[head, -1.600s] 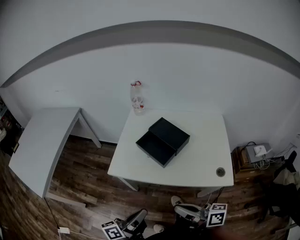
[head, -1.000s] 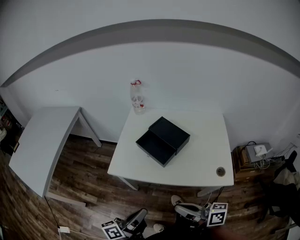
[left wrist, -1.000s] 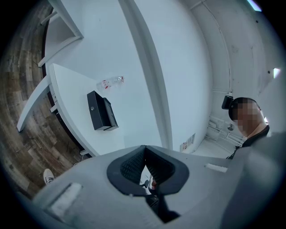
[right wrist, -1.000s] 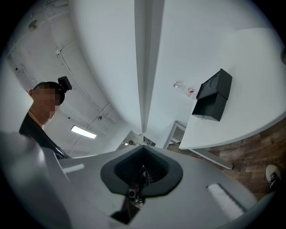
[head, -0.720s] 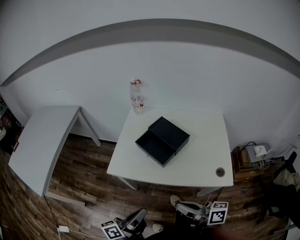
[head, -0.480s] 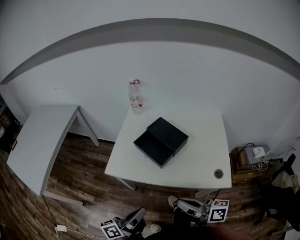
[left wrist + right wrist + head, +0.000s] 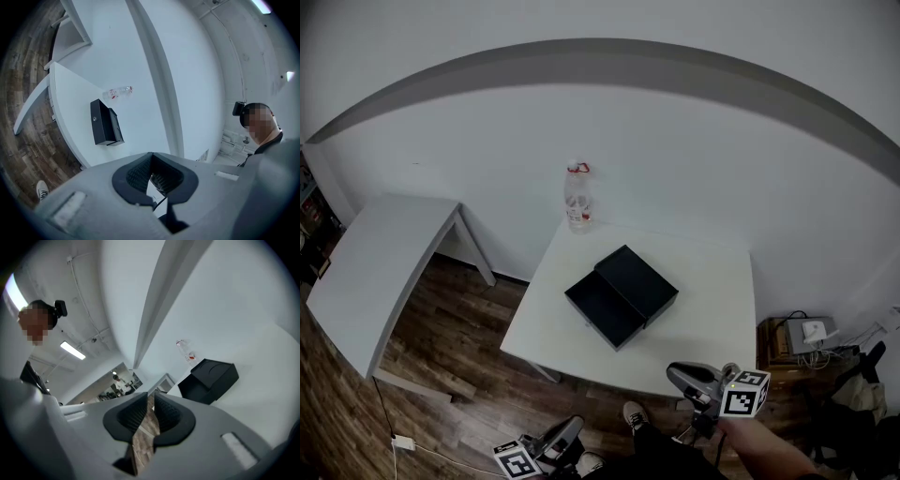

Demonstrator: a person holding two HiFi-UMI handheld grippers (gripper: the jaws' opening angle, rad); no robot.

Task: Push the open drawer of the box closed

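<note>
By the near side of the white table (image 7: 712,314), far from the open drawer (image 7: 598,307) of the box (image 7: 639,281) on it, we hold the right gripper (image 7: 678,373), jaws just opened a bit on nothing, and the left gripper (image 7: 572,427), pinched together, so next we reach and push.

head view: high, steeply down, far | gripper views: low, tilted | shared: box (image 7: 636,281), table (image 7: 703,309)

The table (image 7: 712,300) stood ahead of the left claw (image 7: 570,431), well apart. The box (image 7: 637,281) lay on it, with the drawer (image 7: 598,307) projecting toward the near left. The bottle (image 7: 578,199) stood behind the box, at the table's far edge. A second table (image 7: 375,267) stood ahead, left of the claw.
</note>
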